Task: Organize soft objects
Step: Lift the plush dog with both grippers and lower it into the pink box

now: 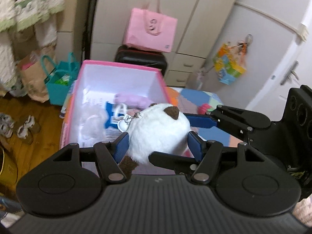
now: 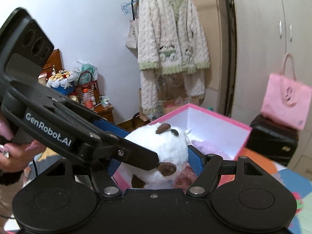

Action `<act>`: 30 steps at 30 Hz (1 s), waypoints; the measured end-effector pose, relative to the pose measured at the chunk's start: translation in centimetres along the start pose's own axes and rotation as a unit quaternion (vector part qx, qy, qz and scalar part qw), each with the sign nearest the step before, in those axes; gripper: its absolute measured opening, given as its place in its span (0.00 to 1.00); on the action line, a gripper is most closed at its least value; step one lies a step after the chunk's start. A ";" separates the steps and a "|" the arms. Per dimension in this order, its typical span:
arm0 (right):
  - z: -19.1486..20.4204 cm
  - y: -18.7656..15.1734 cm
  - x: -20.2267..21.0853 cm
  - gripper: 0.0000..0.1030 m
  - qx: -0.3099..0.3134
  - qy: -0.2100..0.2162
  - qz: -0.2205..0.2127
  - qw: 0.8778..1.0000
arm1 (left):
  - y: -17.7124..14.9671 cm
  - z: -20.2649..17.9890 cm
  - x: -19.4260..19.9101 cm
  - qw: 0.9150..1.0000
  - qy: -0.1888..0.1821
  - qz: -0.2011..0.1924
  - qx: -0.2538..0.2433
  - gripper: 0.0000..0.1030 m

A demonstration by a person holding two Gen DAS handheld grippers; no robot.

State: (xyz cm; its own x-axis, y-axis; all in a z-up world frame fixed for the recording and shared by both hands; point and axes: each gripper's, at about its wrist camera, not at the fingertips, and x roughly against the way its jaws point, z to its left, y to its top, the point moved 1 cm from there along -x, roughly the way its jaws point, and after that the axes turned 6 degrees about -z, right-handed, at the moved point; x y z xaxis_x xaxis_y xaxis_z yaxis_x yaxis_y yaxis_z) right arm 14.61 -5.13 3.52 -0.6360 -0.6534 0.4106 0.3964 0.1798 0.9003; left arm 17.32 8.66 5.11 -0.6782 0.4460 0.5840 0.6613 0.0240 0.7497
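Observation:
A white fluffy plush (image 1: 158, 130) with brown ears and a keyring clip hangs over the near edge of a pink box (image 1: 120, 66) with a white inside. My left gripper (image 1: 158, 146) is shut on the plush, its blue pads pressed into both sides. My right gripper (image 1: 171, 138) reaches in from the right and clamps the same plush above and below. In the right wrist view the plush (image 2: 167, 146) sits between the right gripper's (image 2: 154, 161) pads, and the left gripper (image 2: 140, 146) crosses in from the left. A purple plush (image 1: 134, 99) lies in the box (image 2: 214, 115).
The box also holds a blue-and-white item (image 1: 111, 117) and clear plastic. Behind it a pink tote (image 1: 152, 31) rests on a black suitcase (image 1: 140, 58). A teal bag (image 1: 60, 80) and shoes (image 1: 23, 126) are on the wooden floor. A fluffy robe (image 2: 171, 44) hangs at the back.

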 end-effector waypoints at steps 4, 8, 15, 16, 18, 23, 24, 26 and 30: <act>-1.1 -0.4 -3.1 0.74 -0.038 0.017 0.032 0.999 | -0.1 2.4 -2.2 1.000 0.017 0.014 0.014 0.62; -1.8 -1.4 -5.9 0.74 -0.059 0.025 0.077 0.995 | -0.8 4.3 -4.1 0.998 0.027 0.039 0.037 0.61; -1.9 -2.1 -7.0 0.74 -0.057 0.037 0.111 0.992 | -1.0 4.2 -3.2 0.997 0.078 -0.007 -0.017 0.63; -1.8 -1.9 -6.9 0.74 -0.049 0.037 0.110 0.992 | -0.9 4.0 -2.9 0.996 0.082 -0.011 -0.024 0.63; -1.5 -1.7 -6.1 0.74 -0.039 0.031 0.107 0.993 | -0.9 3.4 -2.1 0.996 0.085 -0.015 -0.038 0.63; -1.5 -1.0 -4.3 0.74 -0.016 0.021 0.102 0.994 | -1.3 2.0 -0.1 0.994 0.088 -0.019 -0.064 0.63; -1.4 -0.9 -3.8 0.74 -0.013 0.018 0.100 0.995 | -1.4 1.6 0.3 0.994 0.087 -0.019 -0.069 0.63; -1.4 -0.6 -2.8 0.74 -0.006 0.011 0.096 0.995 | -1.7 0.8 1.4 0.993 0.084 -0.021 -0.078 0.64; -1.1 -0.4 -0.6 0.74 0.008 -0.003 0.084 0.996 | -2.0 -0.8 3.2 0.992 0.075 -0.025 -0.094 0.64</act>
State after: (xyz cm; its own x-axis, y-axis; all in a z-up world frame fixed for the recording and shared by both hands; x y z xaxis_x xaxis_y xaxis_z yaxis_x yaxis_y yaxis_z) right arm 15.57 -5.66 2.80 -0.5657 -0.6084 0.5566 0.4865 0.2988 0.8210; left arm 13.54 9.35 5.74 -0.7577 0.3104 0.5740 0.5640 -0.1311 0.8153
